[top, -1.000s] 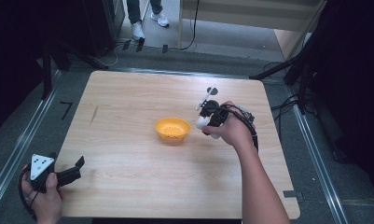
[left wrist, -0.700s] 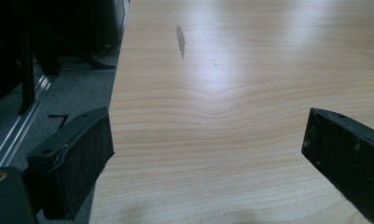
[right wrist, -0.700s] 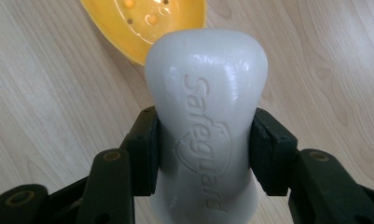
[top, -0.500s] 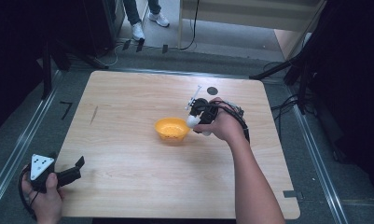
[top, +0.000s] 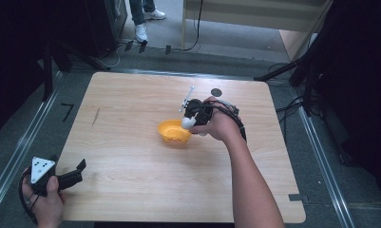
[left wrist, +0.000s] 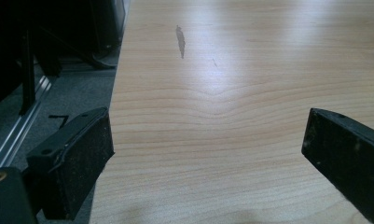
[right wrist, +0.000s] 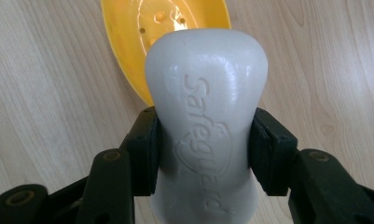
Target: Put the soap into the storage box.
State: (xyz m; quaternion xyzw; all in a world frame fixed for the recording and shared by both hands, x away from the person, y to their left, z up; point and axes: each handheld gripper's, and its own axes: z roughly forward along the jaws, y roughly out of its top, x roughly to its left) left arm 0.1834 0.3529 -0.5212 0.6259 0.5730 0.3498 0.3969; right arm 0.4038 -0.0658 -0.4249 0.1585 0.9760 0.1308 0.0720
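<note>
Your right gripper (right wrist: 204,140) has its two black fingers (right wrist: 142,154) clamped on the white bar of soap with raised letters (right wrist: 205,116); one finger presses on each narrow side of the bar, at its thin middle, and the rounded top of the soap sticks out past the fingertips; the lower end runs back between the fingers toward your hand. In the high view the right gripper (top: 192,113) is up off the light wooden desk (top: 131,156), and the soap (top: 188,122) hangs just over the near right edge of the round yellow plastic soap dish with little holes (top: 173,132); the dish sits near the middle of the desk. In the right gripper view the yellow dish (right wrist: 128,32) shows right behind the soap, with the bar covering part of its rim.

Your left gripper (top: 67,178) is low at the near left corner of the desk, well apart from the dish; its fingers (left wrist: 77,158) stand wide apart with bare desk between them.
</note>
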